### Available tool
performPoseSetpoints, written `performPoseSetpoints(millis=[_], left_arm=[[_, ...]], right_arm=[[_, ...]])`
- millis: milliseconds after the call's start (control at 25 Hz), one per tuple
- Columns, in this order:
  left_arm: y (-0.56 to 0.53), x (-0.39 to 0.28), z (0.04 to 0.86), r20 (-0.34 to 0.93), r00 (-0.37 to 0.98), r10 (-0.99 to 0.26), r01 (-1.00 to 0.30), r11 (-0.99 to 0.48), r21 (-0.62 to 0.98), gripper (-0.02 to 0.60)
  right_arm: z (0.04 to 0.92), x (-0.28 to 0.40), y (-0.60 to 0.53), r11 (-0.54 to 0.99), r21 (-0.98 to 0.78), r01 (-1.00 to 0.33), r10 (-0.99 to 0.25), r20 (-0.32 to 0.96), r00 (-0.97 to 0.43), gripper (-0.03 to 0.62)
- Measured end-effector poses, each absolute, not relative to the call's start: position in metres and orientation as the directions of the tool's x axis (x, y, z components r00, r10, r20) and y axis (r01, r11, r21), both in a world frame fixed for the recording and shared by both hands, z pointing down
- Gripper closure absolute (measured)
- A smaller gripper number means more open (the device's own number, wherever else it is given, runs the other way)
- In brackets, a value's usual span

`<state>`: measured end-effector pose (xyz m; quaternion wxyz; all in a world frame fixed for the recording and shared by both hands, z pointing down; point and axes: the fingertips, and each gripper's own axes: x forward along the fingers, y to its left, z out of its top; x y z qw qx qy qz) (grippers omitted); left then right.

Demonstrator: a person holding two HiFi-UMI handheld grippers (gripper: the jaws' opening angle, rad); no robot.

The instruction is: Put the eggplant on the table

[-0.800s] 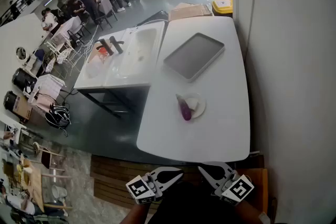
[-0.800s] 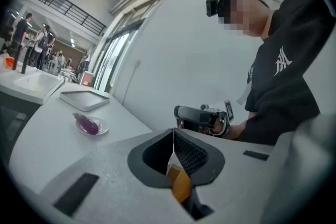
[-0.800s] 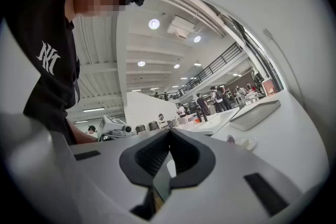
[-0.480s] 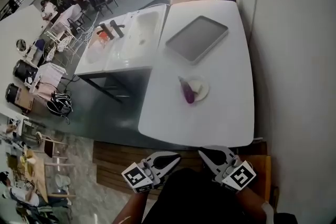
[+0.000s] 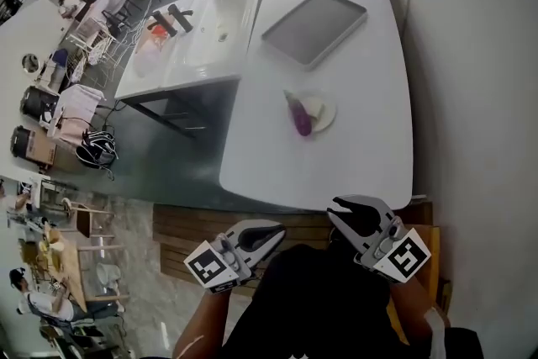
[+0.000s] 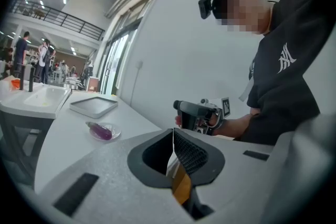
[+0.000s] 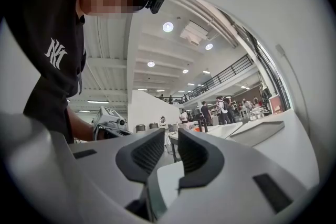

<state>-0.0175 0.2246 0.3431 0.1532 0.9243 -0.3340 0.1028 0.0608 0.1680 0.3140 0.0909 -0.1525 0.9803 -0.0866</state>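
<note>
Eggplant is sitting on a little plate mid-bench, not on the bench itself. Left gripper has its fingers clenched on nothing. Right gripper has them slightly parted and empty. Both are well short. I'd open wide, come in low and grab the thick middle.

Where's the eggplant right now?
Head view, centre: the eggplant lies on the small plate on the white table, between the grey tray and the near edge.

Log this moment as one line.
eggplant: on plate | left gripper: shut, empty | right gripper: open, empty | task: not started
</note>
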Motion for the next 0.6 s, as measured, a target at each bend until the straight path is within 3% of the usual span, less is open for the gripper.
performPoseSetpoints(millis=[120,480,600], left_arm=[[0.218,-0.012,0.345,0.312,0.771,-0.556,-0.626,-0.751,0.208,0.574],[0.204,-0.031,0.348,0.305,0.774,-0.555,-0.626,-0.743,0.239,0.571],[0.198,-0.039,0.352,0.267,0.783,-0.562,-0.62,-0.74,0.26,0.571]], right_arm=[[0.314,0.068,0.157,0.929,-0.232,-0.289,-0.331,-0.17,-0.928,0.451],[0.325,0.103,0.133,0.884,-0.263,-0.386,-0.433,-0.154,-0.888,0.447],[0.322,0.116,0.124,0.872,-0.312,-0.378,-0.452,-0.212,-0.866,0.449]])
